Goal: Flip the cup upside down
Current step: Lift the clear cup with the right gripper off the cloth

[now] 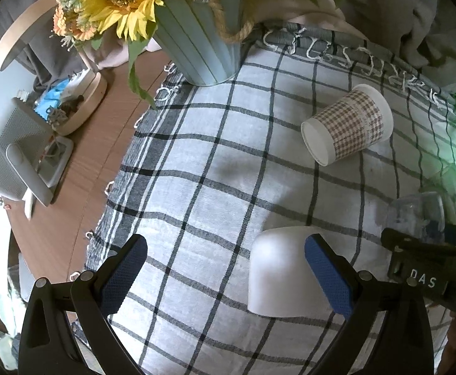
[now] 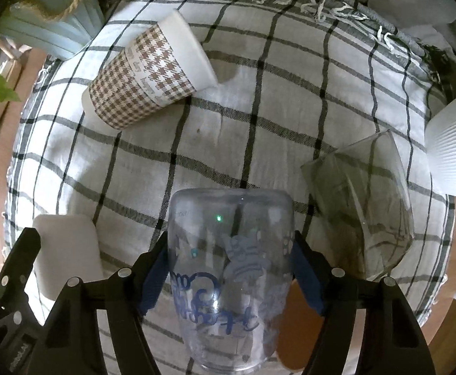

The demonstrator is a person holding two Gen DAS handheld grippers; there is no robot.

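Right claw (image 2: 229, 268) apparently grips clear cup (image 2: 231, 268), left-view-hidden.

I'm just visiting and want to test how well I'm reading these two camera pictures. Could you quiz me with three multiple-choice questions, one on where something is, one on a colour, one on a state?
1. Where is the sunflower pot?
A. At the cloth's far left corner
B. Inside the paper cup
C. Between the left fingers

2. What colour are the pads on the gripper fingers?
A. Red
B. Blue
C. Yellow

3. How is the houndstooth paper cup placed?
A. Upright
B. Upside down
C. Lying on its side

Answers:
1. A: the pot stands on the far left edge of the checked cloth.
2. B: the textured pads are blue in both views.
3. C: its wall rests on the cloth. Meanwhile the right gripper clamps the clear printed cup, and the left gripper is open beside the white cup.
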